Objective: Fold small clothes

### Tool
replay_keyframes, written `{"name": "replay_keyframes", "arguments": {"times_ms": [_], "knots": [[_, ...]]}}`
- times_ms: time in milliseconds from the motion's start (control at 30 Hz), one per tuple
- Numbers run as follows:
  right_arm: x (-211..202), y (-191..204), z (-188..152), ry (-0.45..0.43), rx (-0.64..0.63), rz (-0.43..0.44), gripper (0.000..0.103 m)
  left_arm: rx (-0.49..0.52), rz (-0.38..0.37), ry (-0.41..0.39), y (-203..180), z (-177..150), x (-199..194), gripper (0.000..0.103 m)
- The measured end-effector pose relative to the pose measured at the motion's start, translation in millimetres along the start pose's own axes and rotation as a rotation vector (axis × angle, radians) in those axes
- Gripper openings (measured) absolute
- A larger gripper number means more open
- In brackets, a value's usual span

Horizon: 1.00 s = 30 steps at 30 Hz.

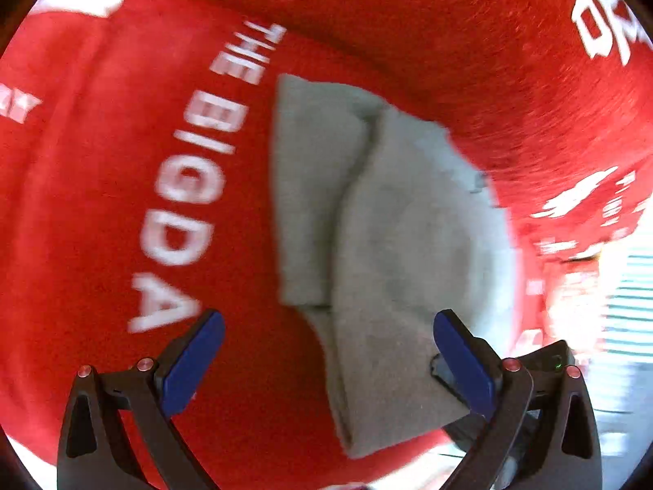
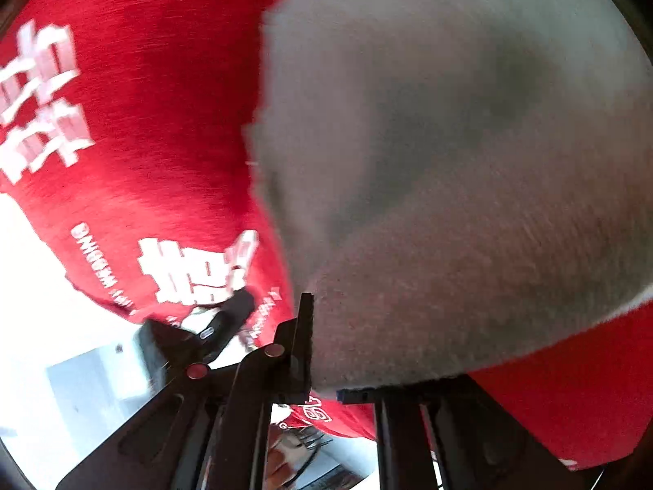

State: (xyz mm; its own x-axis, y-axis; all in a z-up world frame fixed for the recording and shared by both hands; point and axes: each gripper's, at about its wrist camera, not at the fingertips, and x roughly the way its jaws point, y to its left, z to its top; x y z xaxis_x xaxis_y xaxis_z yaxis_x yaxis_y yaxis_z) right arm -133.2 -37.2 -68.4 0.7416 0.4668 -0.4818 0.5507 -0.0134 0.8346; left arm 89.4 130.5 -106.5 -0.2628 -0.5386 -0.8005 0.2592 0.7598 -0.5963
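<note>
Red cloth (image 1: pixel 122 212) printed "THE BIG DA"; grey garment (image 1: pixel 392 245) on it.

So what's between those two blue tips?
In the left wrist view, the open left tool straddles part of the grey garment and bare red cloth.

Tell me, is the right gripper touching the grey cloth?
Touching. The right wrist view shows the right gripper shut on the grey cloth, whose edge sits between its fingers.
</note>
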Motion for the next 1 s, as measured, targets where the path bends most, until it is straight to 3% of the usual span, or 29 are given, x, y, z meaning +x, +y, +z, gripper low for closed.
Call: {"name": "replay_keyframes", "arguments": {"times_ms": [100,333,433,600,867,900,1000], "knots": [[-15,26,5,-0.014,-0.083,0.030,0.008,-0.067,-0.155,0.043,1,15,17,0.102],[-9,26,-3,0.055,-0.136,-0.058,0.008,-0.058,-0.170,0.057,-26,39,47,0.102],[-4,12,-11,0.093,-0.134,-0.118,0.008,0.031,-0.086,0.065,-49,42,57,0.102],[-1,-10,-19,0.188,-0.111,-0.233,0.013,0.183,0.157,0.071,-73,34,77,0.102],[-49,-15,-11,0.190,-0.207,-0.387,0.017,0.278,0.288,0.059,-94,24,88,0.102],[-62,-14,-3,0.171,-0.224,-0.399,0.018,0.278,0.294,0.058,-95,24,89,0.102],[-83,-4,13,0.123,-0.281,-0.424,0.042,0.274,0.308,0.053,-95,23,91,0.102]]}}
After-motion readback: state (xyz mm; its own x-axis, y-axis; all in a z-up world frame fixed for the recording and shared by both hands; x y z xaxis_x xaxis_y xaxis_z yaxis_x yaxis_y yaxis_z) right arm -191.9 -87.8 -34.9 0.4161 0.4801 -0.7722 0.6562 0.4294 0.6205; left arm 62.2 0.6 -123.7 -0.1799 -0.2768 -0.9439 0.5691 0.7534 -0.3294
